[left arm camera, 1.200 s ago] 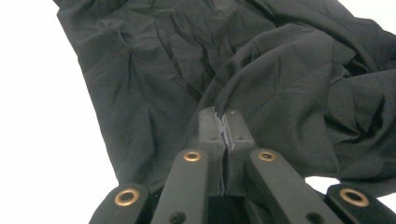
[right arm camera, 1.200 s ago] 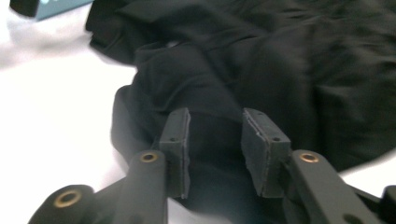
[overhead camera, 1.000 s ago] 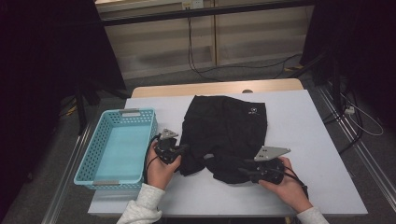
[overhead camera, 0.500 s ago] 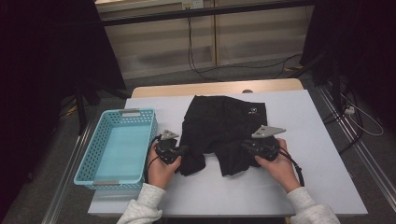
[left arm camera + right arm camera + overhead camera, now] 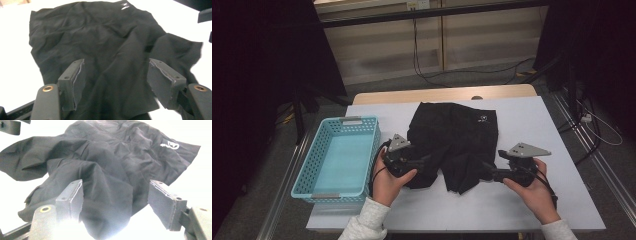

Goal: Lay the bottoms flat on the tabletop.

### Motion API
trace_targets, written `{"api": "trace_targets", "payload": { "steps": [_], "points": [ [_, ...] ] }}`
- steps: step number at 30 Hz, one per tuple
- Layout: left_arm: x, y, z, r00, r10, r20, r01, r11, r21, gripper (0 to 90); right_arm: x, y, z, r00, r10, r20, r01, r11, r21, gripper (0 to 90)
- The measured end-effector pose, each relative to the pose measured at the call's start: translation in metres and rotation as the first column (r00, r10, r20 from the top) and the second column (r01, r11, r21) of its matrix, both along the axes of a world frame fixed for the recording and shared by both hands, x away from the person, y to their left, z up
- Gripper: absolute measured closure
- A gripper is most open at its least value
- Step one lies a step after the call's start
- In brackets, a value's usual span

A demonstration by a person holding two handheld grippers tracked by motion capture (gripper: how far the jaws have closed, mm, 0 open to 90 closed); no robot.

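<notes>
High view: black shorts flat on table, between 2 grippers. Left gripper and right gripper jaws just opened, holding nothing, cloth ahead. Next fold: pinch hem corners evenly, lift together, avoid bunching.

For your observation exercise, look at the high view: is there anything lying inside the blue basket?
No. The blue basket left of the black garment shows only its bare pale floor, with nothing in it.
</notes>
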State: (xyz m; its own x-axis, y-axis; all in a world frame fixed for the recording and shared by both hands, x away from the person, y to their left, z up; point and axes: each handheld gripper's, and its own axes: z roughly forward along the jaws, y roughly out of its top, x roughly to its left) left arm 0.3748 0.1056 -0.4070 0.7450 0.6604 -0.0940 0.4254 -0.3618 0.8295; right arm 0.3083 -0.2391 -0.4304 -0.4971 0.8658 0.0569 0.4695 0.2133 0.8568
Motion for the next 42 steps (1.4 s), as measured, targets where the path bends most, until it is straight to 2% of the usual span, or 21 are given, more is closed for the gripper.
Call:
{"api": "trace_targets", "payload": {
  "steps": [3, 4, 6, 8, 13, 15, 16, 17, 18, 20, 22, 25, 27, 28, 29, 31, 33, 37, 40, 41, 42],
  "points": [
    [-0.005, -0.015, -0.004, 0.9984, -0.056, -0.009, 0.056, 0.9981, 0.025, 34.2, -0.009, -0.009, -0.001, 0.9996, -0.026, -0.007, 0.026, 1.0, 0.004, 27.9],
    [-0.006, -0.02, -0.008, 0.9969, -0.075, -0.023, 0.076, 0.9966, 0.033, 34.4, -0.011, -0.011, -0.001, 0.9994, -0.033, -0.009, 0.033, 0.999, 0.008, 27.7],
    [-0.008, -0.032, -0.017, 0.9916, -0.115, -0.06, 0.116, 0.9929, 0.026, 38.7, -0.015, -0.014, -0.002, 0.9991, -0.041, -0.012, 0.042, 0.999, 0.007, 27.1],
    [-0.01, -0.044, -0.027, 0.9857, -0.147, -0.083, 0.151, 0.9874, 0.048, 39.2, -0.019, -0.015, -0.004, 0.9991, -0.039, -0.015, 0.039, 0.999, 0.002, 26.6],
    [-0.012, -0.064, -0.045, 0.9743, -0.186, -0.128, 0.198, 0.9753, 0.097, 47.6, -0.024, -0.015, -0.009, 0.9992, -0.037, -0.018, 0.037, 0.999, -0.015, 26.6],
    [-0.013, -0.07, -0.05, 0.9724, -0.181, -0.148, 0.197, 0.9743, 0.108, 54.4, -0.026, -0.015, -0.012, 0.999, -0.036, -0.027, 0.036, 0.999, -0.025, 27.1],
    [-0.014, -0.073, -0.052, 0.9682, -0.181, -0.173, 0.204, 0.9707, 0.127, 59.8, -0.027, -0.015, -0.014, 0.9989, -0.038, -0.029, 0.037, 0.999, -0.032, 27.1],
    [-0.014, -0.074, -0.053, 0.9691, -0.181, -0.168, 0.202, 0.9724, 0.117, 67.3, -0.028, -0.015, -0.015, 0.9989, -0.036, -0.031, 0.035, 0.999, -0.038, 27.8],
    [-0.014, -0.076, -0.053, 0.9701, -0.163, -0.18, 0.184, 0.9771, 0.107, 71.4, -0.029, -0.016, -0.016, 0.9989, -0.034, -0.032, 0.033, 0.999, -0.039, 28.9],
    [-0.013, -0.076, -0.052, 0.9657, -0.157, -0.207, 0.182, 0.9772, 0.109, 87.3, -0.031, -0.017, -0.017, 0.9987, -0.038, -0.033, 0.037, 0.999, -0.038, 30.2],
    [-0.013, -0.076, -0.051, 0.9622, -0.149, -0.228, 0.177, 0.9786, 0.105, 88.8, -0.033, -0.018, -0.018, 0.9987, -0.04, -0.03, 0.039, 0.999, -0.035, 33.3],
    [-0.01, -0.072, -0.042, 0.9521, -0.152, -0.265, 0.169, 0.9847, 0.042, 89.4, -0.033, -0.016, -0.018, 0.9991, -0.028, -0.031, 0.027, 0.999, -0.033, 37.2],
    [-0.007, -0.065, -0.031, 0.9527, -0.152, -0.263, 0.156, 0.9878, -0.005, 89.5, -0.033, -0.012, -0.018, 0.9993, -0.006, -0.036, 0.005, 1.0, -0.027, 39.3],
    [-0.005, -0.06, -0.025, 0.9583, -0.135, -0.252, 0.132, 0.9908, -0.031, 89.5, -0.033, -0.01, -0.018, 0.9993, 0.007, -0.038, -0.008, 1.0, -0.026, 41.0],
    [-0.003, -0.055, -0.021, 0.9571, -0.141, -0.253, 0.131, 0.9899, -0.054, 89.5, -0.032, -0.006, -0.019, 0.9986, 0.033, -0.042, -0.034, 0.999, -0.035, 43.5],
    [0.002, -0.046, -0.015, 0.9591, -0.129, -0.252, 0.11, 0.9901, -0.087, 89.5, -0.03, 0.003, -0.022, 0.9955, 0.078, -0.053, -0.081, 0.996, -0.049, 48.1],
    [0.005, -0.039, -0.014, 0.9652, -0.104, -0.24, 0.083, 0.9918, -0.097, 89.5, -0.026, 0.01, -0.026, 0.9926, 0.1, -0.068, -0.105, 0.992, -0.065, 52.4],
    [0.012, -0.025, -0.017, 0.9661, -0.055, -0.252, 0.029, 0.9938, -0.108, 89.5, -0.012, 0.023, -0.032, 0.9887, 0.116, -0.094, -0.125, 0.989, -0.085, 57.0],
    [0.017, -0.015, -0.02, 0.966, -0.028, -0.257, 0.002, 0.9946, -0.104, 89.5, -0.003, 0.025, -0.035, 0.9902, 0.093, -0.104, -0.104, 0.989, -0.103, 57.2],
    [0.018, -0.013, -0.021, 0.9667, -0.017, -0.255, -0.009, 0.9949, -0.101, 89.5, 0.0, 0.025, -0.037, 0.991, 0.075, -0.11, -0.087, 0.99, -0.109, 60.3],
    [0.019, -0.011, -0.023, 0.967, -0.006, -0.255, -0.019, 0.9954, -0.094, 89.6, 0.003, 0.024, -0.039, 0.9908, 0.07, -0.116, -0.084, 0.99, -0.117, 68.6]
  ]
}}
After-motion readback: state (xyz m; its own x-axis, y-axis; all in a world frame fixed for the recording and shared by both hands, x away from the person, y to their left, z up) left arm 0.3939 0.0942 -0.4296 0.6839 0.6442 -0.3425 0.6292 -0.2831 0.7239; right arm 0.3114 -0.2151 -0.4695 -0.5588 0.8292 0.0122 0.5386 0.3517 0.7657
